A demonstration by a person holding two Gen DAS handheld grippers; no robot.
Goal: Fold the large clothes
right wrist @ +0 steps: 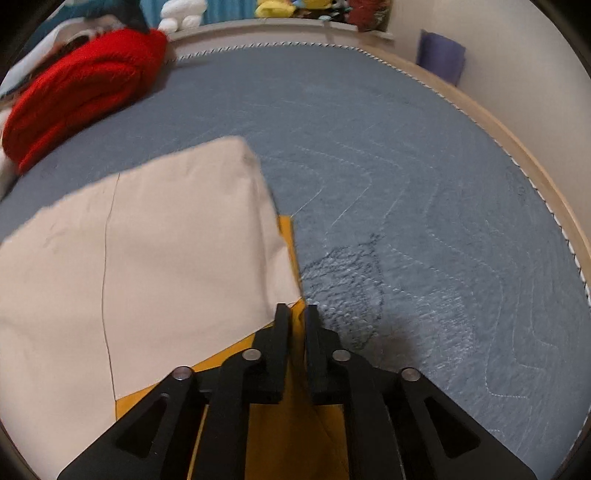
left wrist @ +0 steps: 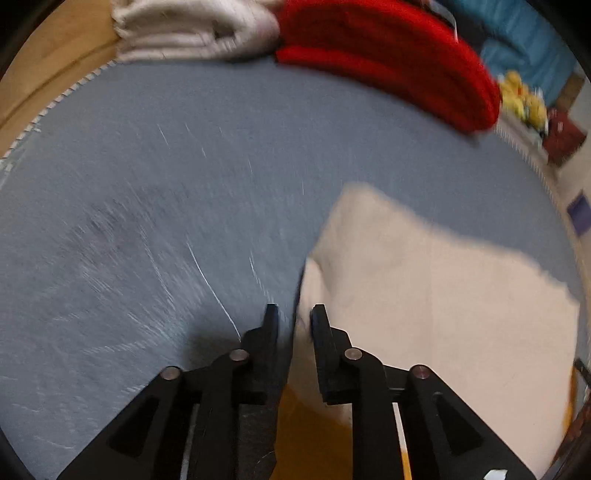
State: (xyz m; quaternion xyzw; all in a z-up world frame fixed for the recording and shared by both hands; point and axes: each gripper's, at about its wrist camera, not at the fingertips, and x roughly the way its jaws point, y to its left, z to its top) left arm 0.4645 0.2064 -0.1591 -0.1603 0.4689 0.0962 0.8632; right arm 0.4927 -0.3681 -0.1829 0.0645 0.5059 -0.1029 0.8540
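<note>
A large cloth, cream (right wrist: 166,240) on top and yellow (right wrist: 288,435) underneath, lies folded on a grey quilted blanket (right wrist: 406,184). My right gripper (right wrist: 297,310) stands at its near right corner, jaws a little apart, with the yellow corner in the narrow gap. In the left wrist view the same cream cloth (left wrist: 424,295) fills the right side, with yellow (left wrist: 306,432) showing below. My left gripper (left wrist: 294,312) is at the cloth's left edge, jaws slightly apart, and the edge runs through the gap without being pinched. This view is blurred.
A folded red garment (left wrist: 388,55) (right wrist: 81,88) and a stack of white folded cloth (left wrist: 192,29) lie at the blanket's far side. Plush toys (right wrist: 273,7) (left wrist: 524,99) sit beyond. A purple object (right wrist: 441,55) leans on the wall. Bare blanket (left wrist: 184,166) spreads to the left.
</note>
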